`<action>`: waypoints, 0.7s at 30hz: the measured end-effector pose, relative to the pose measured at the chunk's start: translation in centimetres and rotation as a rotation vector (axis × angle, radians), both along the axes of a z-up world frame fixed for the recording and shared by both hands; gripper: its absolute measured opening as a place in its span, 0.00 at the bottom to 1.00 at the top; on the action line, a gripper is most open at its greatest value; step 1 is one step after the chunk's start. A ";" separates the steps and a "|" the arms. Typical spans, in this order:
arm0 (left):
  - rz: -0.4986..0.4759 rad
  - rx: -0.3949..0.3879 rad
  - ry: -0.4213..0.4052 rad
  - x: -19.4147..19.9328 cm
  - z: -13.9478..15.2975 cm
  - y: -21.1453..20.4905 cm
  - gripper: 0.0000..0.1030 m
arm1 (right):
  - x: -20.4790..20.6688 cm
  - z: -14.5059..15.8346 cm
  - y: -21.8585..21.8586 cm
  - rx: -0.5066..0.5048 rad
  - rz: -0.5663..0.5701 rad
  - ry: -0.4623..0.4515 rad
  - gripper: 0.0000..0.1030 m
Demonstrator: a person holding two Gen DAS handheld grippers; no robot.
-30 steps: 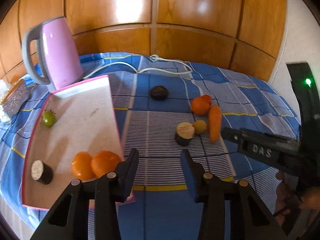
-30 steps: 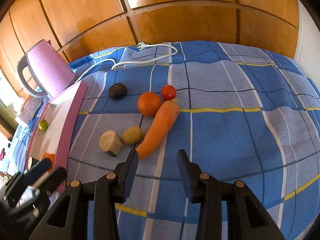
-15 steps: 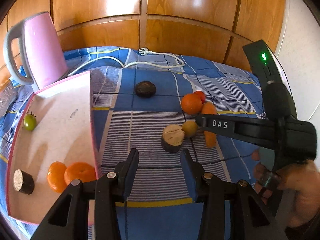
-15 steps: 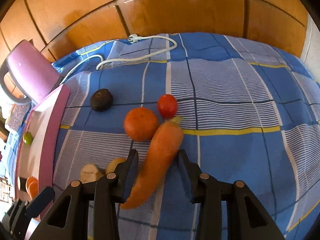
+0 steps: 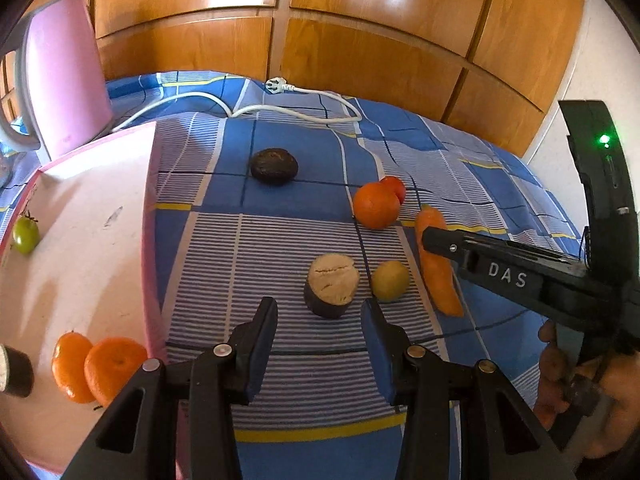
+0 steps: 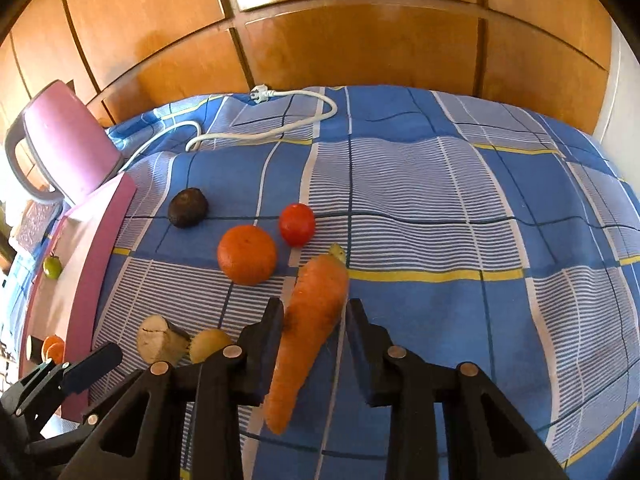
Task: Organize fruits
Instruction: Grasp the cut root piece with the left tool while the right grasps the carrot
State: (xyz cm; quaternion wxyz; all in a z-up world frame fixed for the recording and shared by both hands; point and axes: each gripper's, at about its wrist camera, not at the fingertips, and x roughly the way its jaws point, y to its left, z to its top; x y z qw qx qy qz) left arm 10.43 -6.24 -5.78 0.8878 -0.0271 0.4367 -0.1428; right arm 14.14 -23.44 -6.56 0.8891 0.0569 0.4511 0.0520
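Observation:
A carrot lies on the blue checked cloth; my right gripper is open with its jaws on either side of the carrot's middle, apart from it. An orange, a red tomato and a dark avocado lie beyond it. My left gripper is open and empty just short of a cut brown piece, with a small yellow-green fruit beside it. The pink tray at left holds two oranges, a green tomato and a dark cut piece.
A pink kettle stands behind the tray, with its white cord and plug looping across the cloth. Wooden panelling backs the surface. The right gripper's body reaches in from the right in the left wrist view.
My right gripper has moved forward until the carrot lies between its open jaws. My left gripper has moved right and forward towards the cut brown piece.

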 end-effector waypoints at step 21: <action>-0.002 0.011 0.008 3.0 -1.4 -1.1 0.41 | 1.2 -1.6 1.7 -0.008 0.040 0.021 0.41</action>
